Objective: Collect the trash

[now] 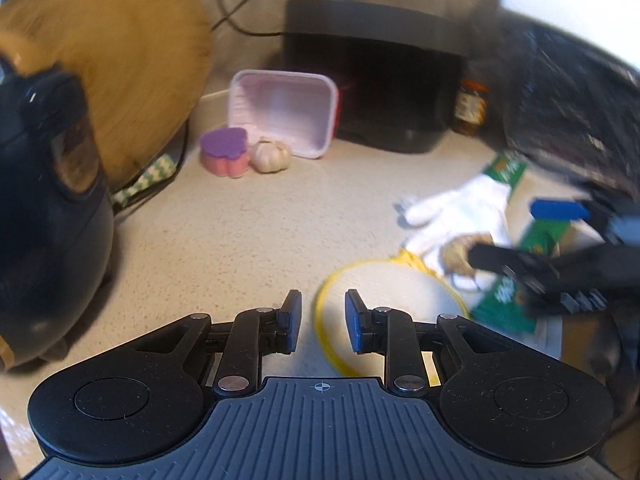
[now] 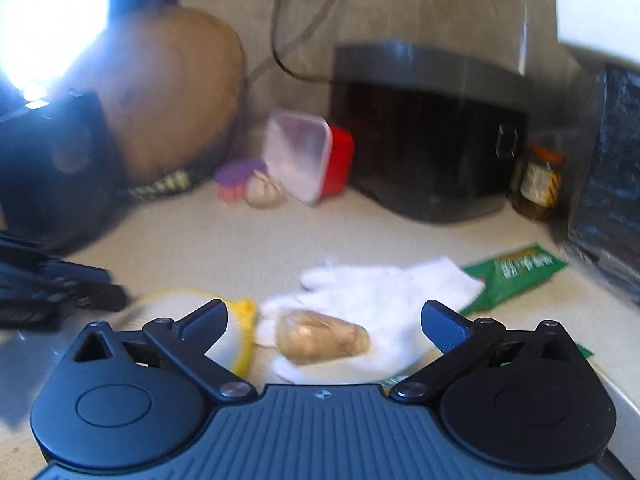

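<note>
Now the right gripper [image 2: 324, 320] stands spread wide over a crumpled tan wad [image 2: 322, 340] on a white glove [image 2: 384, 296], touching neither. The left gripper [image 1: 322, 320] hovers narrow and empty at the yellow-rimmed disc [image 1: 392, 292], bare worktop [image 1: 240, 232] ahead. Blur smears the green wrapper [image 2: 508, 276], half hidden.

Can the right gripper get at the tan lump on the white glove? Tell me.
Probably yes: the right gripper is wide open, the tan lump lies uncovered on the white glove directly ahead between its fingers.
</note>
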A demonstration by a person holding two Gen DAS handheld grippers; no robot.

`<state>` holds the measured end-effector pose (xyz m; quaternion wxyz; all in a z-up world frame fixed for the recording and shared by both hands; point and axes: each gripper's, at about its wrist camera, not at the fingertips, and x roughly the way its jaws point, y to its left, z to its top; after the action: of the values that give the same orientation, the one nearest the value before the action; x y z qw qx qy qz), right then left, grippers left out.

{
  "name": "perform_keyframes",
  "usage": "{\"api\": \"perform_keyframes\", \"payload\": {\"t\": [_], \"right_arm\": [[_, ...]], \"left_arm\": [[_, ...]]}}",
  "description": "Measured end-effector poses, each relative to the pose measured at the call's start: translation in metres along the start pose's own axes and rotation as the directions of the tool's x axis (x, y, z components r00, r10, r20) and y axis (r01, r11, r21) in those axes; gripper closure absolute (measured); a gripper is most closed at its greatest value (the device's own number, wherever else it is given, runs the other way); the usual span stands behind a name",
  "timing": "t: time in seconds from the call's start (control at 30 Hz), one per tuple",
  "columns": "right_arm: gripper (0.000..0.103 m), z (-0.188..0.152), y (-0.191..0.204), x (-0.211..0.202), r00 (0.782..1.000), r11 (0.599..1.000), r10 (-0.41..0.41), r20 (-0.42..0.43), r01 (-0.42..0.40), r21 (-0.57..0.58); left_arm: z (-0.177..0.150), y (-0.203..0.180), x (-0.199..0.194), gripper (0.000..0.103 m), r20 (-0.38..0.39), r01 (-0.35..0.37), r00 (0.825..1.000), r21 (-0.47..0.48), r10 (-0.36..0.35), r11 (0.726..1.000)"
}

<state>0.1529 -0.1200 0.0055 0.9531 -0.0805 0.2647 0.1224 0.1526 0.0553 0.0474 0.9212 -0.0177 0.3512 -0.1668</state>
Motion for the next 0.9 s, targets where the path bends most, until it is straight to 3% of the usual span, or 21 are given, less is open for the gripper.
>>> {"api": "perform_keyframes", "payload": {"t": [0.07, 0.13, 0.2, 0.27, 0.4, 0.53, 0.67, 0.8, 0.9], "right_arm": [[0.001, -0.001, 0.000, -0.002, 0.999, 0.999, 0.040, 0.003, -0.040, 0.000], [0.015, -0.002, 0.004, 0.003, 0.999, 0.999, 0.031, -0.030, -0.031, -0.013], [0.039, -0.007, 0.010, 0.008, 0.998, 0.999, 0.015, -0.065, -0.017, -0.036], [0.044, -0.014, 0.015, 0.012, 0.994, 0.998, 0.030, -0.103, -0.035, -0.043], [0.044, -0.019, 0.021, 0.016, 0.994, 0.999, 0.032, -0.103, -0.035, -0.033], [0.044, -0.021, 0.016, 0.017, 0.993, 0.999, 0.054, -0.105, -0.054, 0.003], [0.044, -0.023, 0.012, 0.016, 0.993, 0.998, 0.058, -0.099, -0.055, 0.026], [0.044, -0.026, 0.008, 0.014, 0.994, 0.997, 0.062, -0.090, -0.058, 0.041], [0.046, -0.027, 0.006, 0.012, 0.995, 0.997, 0.061, -0.080, -0.057, 0.047]], "left_arm": [[0.002, 0.010, 0.004, 0.076, -0.007, 0.005, 1.000, -0.051, -0.006, 0.999], [0.004, 0.019, 0.009, 0.076, -0.015, 0.027, 0.999, -0.094, -0.028, 0.995], [0.005, 0.025, 0.014, 0.076, -0.027, 0.056, 0.998, -0.140, -0.060, 0.989], [0.006, 0.030, 0.021, 0.076, -0.034, 0.076, 0.996, -0.173, -0.083, 0.982], [0.005, 0.033, 0.033, 0.076, -0.050, 0.087, 0.994, -0.201, -0.099, 0.976], [0.002, 0.035, 0.043, 0.073, -0.067, 0.174, 0.978, -0.244, -0.195, 0.954], [0.003, 0.035, 0.040, 0.070, -0.075, 0.217, 0.966, -0.281, -0.247, 0.935], [0.009, 0.037, 0.017, 0.073, -0.022, 0.288, 0.950, -0.322, -0.311, 0.902], [0.015, 0.024, -0.002, 0.074, 0.012, 0.350, 0.932, -0.287, -0.362, 0.892]]}}
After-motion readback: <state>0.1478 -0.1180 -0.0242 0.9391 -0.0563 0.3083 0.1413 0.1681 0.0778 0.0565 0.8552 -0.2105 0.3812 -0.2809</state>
